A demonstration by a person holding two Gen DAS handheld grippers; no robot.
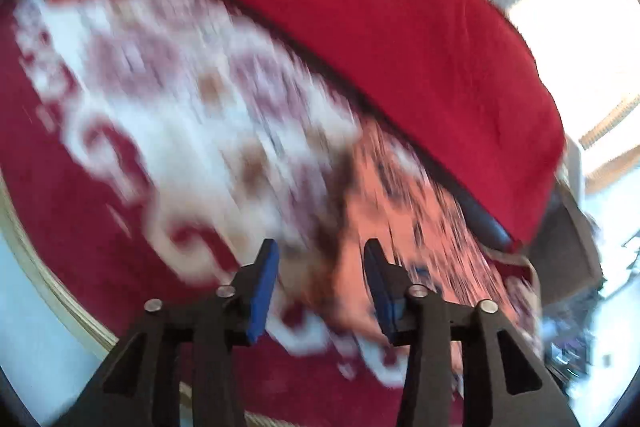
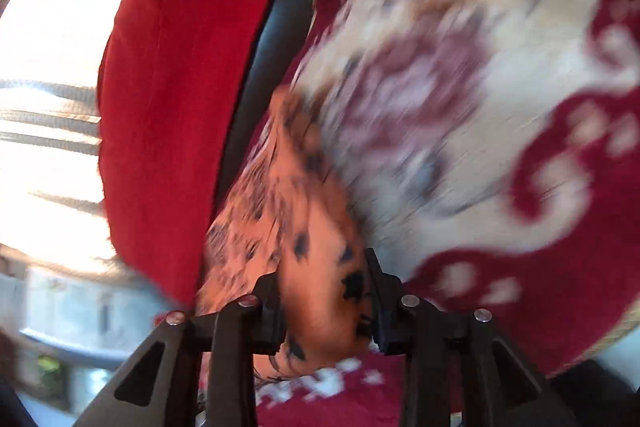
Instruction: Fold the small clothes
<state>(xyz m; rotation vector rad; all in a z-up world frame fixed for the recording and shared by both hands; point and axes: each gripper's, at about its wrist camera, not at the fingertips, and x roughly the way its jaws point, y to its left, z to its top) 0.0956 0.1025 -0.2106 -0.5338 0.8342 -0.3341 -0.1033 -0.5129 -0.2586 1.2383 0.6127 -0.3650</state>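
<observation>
1. Red-and-cream rug (image 1: 120, 131) under everything; red cushion (image 1: 392, 39) along its far edge.
2. Orange spotted garment (image 2: 280, 211) lies on rug beside cushion, long axis running away from right gripper (image 2: 324, 291).
3. Right gripper nearer, jaws narrow, cloth between them; whether pinched, blur hides.
4. Left gripper (image 1: 320, 283) half-wide, empty, garment just ahead-right.

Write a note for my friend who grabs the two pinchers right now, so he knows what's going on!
Right gripper: closed on a bunched part of the orange garment with black spots.
Left gripper: jaws apart; the orange cloth lies beyond them, and blur hides whether they hold anything.
The garment trails over the red and white patterned rug, next to the plain red blanket.
Done: garment picked up on the right side. No finished fold is visible.
Left: get a sure left grip, spread the garment flat, fold it. Both views are motion-blurred, so check before pulling.
</observation>
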